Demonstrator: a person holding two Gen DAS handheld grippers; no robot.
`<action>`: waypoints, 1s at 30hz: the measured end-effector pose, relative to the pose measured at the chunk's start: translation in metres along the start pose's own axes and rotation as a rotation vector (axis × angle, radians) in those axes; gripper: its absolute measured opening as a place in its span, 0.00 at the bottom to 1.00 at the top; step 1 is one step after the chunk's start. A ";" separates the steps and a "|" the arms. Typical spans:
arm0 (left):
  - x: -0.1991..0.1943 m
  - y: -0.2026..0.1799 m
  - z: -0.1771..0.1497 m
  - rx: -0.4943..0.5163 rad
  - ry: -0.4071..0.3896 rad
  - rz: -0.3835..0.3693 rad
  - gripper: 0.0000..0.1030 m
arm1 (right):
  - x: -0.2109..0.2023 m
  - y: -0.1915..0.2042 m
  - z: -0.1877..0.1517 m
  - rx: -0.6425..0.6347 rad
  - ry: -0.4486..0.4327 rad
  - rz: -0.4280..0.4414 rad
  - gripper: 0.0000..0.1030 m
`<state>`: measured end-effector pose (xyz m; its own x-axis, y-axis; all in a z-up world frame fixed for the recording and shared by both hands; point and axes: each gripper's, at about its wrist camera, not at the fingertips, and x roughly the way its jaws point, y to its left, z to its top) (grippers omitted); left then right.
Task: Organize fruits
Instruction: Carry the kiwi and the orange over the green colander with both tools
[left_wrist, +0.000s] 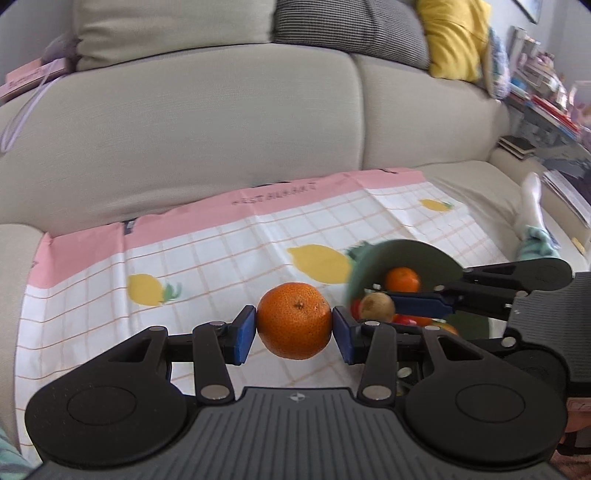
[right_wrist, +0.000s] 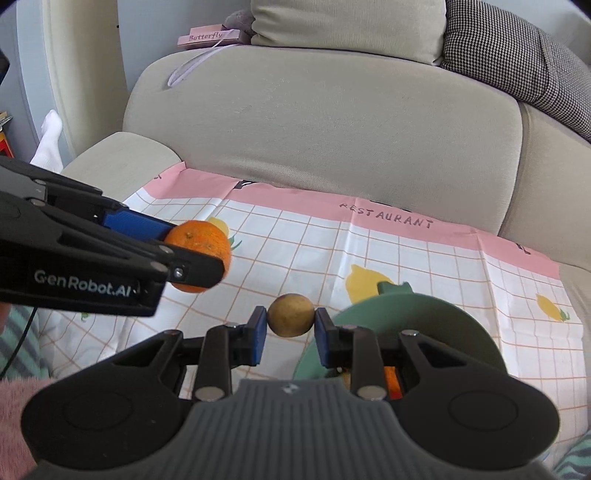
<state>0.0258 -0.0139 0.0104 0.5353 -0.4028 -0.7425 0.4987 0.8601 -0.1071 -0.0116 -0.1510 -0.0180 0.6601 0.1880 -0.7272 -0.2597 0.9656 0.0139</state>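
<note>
Beige sofa cushions (left_wrist: 221, 122) of a soft woven fabric fill the background, with a houndstooth pillow (right_wrist: 517, 66) and a yellow pillow (left_wrist: 454, 37) leaning on the backrest. Spread over the seat lies a creased cloth (left_wrist: 207, 258) printed with a thin orange grid, yellow lemons and a pink border that reads "RESTAURANT". On the cloth sits a round green bowl (right_wrist: 424, 325) of smooth, matte material, tilted in both views, with the right hand-held gripper partly in front of it. Inside it, the left wrist view shows a small orange fruit (left_wrist: 402, 278) and something red lower down, mostly hidden. The left hand-held gripper (left_wrist: 294, 330) is clamped on a round orange (left_wrist: 294, 320) with dimpled, glossy skin, its blue pads pressing the fruit from both sides, stem scar facing up; the orange hangs above the cloth, to the left of the bowl. The right hand-held gripper (right_wrist: 290, 328) is clenched on a small, dull yellow-brown round fruit (right_wrist: 290, 315), pinched between its blue pads above the cloth, just in front of the bowl's rim. In the right wrist view the orange and the small fruit are near each other but apart.
</note>
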 end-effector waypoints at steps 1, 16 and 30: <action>-0.001 -0.005 0.000 0.009 0.000 -0.012 0.49 | -0.004 -0.001 -0.003 -0.002 0.002 -0.003 0.23; 0.017 -0.074 -0.008 0.136 0.105 -0.164 0.49 | -0.038 -0.039 -0.058 0.058 0.104 -0.050 0.24; 0.061 -0.085 -0.007 0.134 0.277 -0.202 0.49 | -0.022 -0.082 -0.069 0.155 0.145 -0.052 0.24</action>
<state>0.0111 -0.1093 -0.0309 0.2208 -0.4449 -0.8679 0.6701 0.7158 -0.1964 -0.0539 -0.2473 -0.0507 0.5584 0.1205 -0.8208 -0.1089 0.9915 0.0715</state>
